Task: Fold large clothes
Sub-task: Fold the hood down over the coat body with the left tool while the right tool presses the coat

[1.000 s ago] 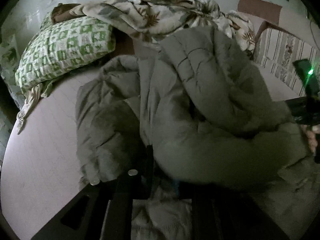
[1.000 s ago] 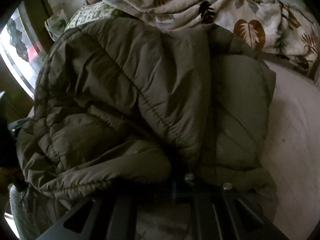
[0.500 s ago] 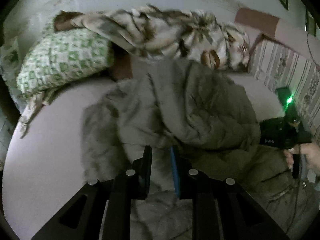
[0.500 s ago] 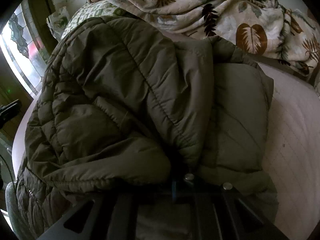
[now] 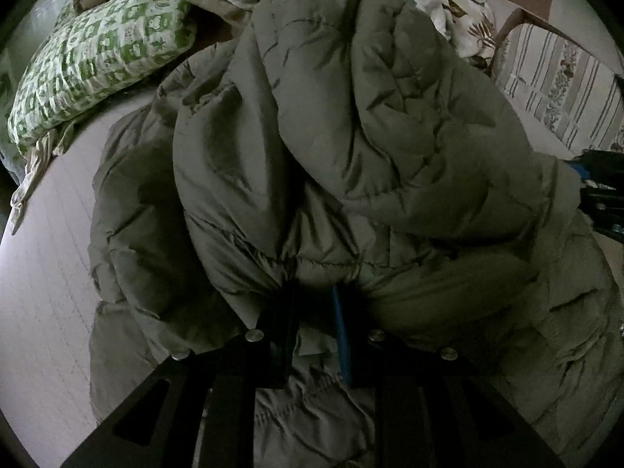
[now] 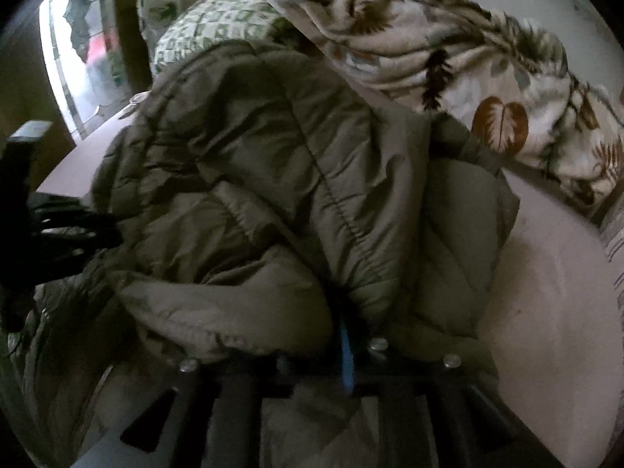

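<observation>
We hold the left gripper (image 5: pixel 312 296) nearly closed, and a puffy fold of the olive-grey quilted padded jacket (image 5: pixel 351 148) is pinched between its black fingers (image 5: pixel 282 323), one lined with a blue pad. In the right wrist view, the jaws of our right gripper (image 6: pixel 339 323) are opening; jacket fabric bulges over and between them, but we cannot tell whether the pads press on it. The jacket (image 6: pixel 273 179) lies bunched in a heap on the pale pinkish mattress sheet (image 5: pixel 46 265), its upper layers folded over the lower ones. At the right edge of the left wrist view, the other tool shows as a dark shape just beside the jacket. Beyond the heap lie a green-and-white patterned pillow (image 5: pixel 97 54) and a crumpled cream blanket with brown leaf prints (image 6: pixel 448 62), touching the jacket's far edge.
</observation>
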{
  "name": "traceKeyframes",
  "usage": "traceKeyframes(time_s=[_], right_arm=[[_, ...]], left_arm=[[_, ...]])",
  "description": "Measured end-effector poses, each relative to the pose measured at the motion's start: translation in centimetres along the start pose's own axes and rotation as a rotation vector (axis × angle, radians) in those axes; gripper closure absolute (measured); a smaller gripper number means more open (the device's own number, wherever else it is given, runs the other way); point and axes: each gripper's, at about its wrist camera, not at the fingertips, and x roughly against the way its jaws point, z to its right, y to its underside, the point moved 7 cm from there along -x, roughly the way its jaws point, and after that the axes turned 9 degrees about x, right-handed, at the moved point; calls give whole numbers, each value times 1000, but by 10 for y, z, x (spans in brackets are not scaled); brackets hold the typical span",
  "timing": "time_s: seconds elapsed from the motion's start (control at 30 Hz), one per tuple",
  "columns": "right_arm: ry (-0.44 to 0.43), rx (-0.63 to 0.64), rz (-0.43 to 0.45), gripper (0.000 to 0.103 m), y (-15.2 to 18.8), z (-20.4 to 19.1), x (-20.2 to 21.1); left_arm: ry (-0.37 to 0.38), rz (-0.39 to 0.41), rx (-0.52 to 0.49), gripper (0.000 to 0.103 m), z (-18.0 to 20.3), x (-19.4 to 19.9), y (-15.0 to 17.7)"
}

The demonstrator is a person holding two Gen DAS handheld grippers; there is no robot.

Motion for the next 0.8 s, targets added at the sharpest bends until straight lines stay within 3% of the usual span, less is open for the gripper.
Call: traceKeyframes(time_s=[0.1,0.2,0.4,0.57,0.8], right_arm=[[10,-1,7,68,4,-2,17],[9,-37,10,24,12,0,31],[-19,-127,54,24,1,3,50],[-38,-179,32,24,-20,-4,27],[55,-145,-165,24,2,-19,-48]], left_arm=[[-1,5,0,84,0,-2,0],[-2,12,-3,84,1,-1,0],[-10,23,-10,84,0,-2,1],[-5,26,-9,84,-1,-2,3],[16,35,-2,84,-4,-6,9]])
